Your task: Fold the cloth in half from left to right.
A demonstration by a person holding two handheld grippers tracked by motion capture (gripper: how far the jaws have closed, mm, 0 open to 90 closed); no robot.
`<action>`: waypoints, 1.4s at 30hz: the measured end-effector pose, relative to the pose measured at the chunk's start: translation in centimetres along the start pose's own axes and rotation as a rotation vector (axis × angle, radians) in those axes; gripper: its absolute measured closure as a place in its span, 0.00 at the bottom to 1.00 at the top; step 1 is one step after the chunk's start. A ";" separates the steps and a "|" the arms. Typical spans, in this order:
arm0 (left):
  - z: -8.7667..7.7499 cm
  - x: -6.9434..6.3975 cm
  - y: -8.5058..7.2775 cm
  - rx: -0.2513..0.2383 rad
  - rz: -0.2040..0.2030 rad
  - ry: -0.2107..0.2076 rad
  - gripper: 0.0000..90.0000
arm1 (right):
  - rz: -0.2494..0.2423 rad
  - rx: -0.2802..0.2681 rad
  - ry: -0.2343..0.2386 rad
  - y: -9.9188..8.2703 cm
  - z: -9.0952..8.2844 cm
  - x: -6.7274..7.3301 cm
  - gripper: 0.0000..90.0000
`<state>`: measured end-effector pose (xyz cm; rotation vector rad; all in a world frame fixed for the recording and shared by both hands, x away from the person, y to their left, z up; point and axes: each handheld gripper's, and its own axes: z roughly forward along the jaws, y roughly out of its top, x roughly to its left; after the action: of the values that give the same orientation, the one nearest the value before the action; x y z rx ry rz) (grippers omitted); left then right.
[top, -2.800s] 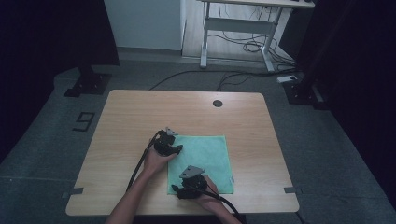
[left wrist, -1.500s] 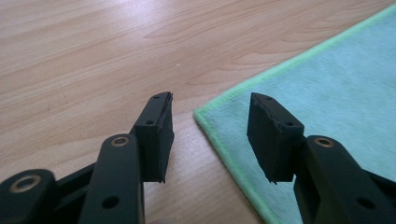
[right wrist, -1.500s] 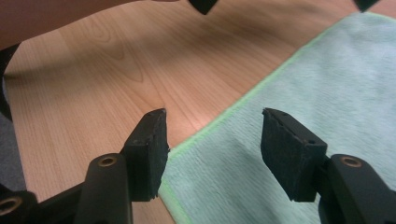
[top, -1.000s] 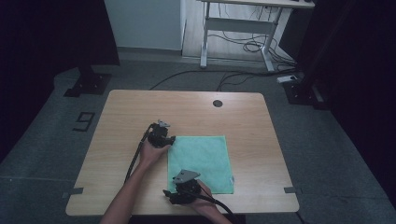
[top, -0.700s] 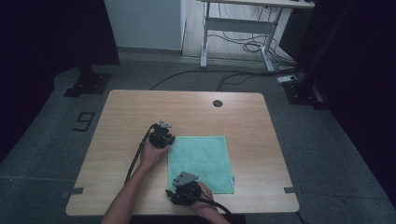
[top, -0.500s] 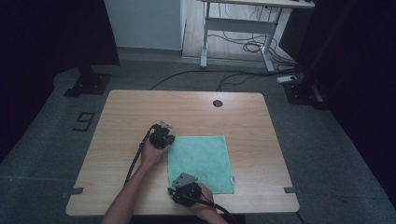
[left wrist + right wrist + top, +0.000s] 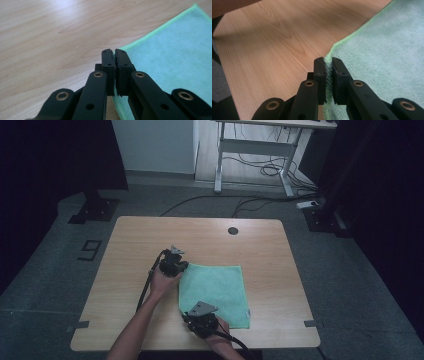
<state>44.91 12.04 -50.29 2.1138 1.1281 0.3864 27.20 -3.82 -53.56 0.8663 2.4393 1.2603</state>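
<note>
A green cloth (image 7: 215,292) lies spread flat on the wooden table (image 7: 130,245). My left gripper (image 7: 180,266) is at the cloth's far left corner, and in the left gripper view its jaws are shut on the edge of the cloth (image 7: 170,57) with the left gripper (image 7: 114,53) pinching the corner. My right gripper (image 7: 192,316) is at the near left corner. In the right gripper view the right gripper (image 7: 327,61) is shut with a fold of the cloth (image 7: 387,47) squeezed between its jaws.
A round dark grommet (image 7: 232,230) sits near the table's far edge. Bare wood lies to the left of the cloth (image 7: 50,37). Beyond the table are a desk frame (image 7: 255,150) and floor cables (image 7: 250,200).
The cloth has been drawn out flat and square. My left gripper moved a little away and left with its corner; my right gripper pulled its corner toward the near edge.
</note>
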 end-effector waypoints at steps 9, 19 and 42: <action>-1.3 0.0 0.9 0.001 0.000 0.011 0.96 | 0.016 -0.035 0.005 0.7 -0.4 0.3 0.91; -1.7 0.4 1.2 -0.011 -0.012 -0.002 0.96 | 0.030 -0.053 0.013 1.5 -0.2 0.4 0.92; -6.8 2.2 2.9 -0.087 -0.033 0.038 0.96 | 0.039 -0.151 0.078 4.8 0.5 2.5 0.93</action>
<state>44.22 15.75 -43.53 2.0176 1.1455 0.4541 27.35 0.20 -49.86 0.8413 2.3584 1.4970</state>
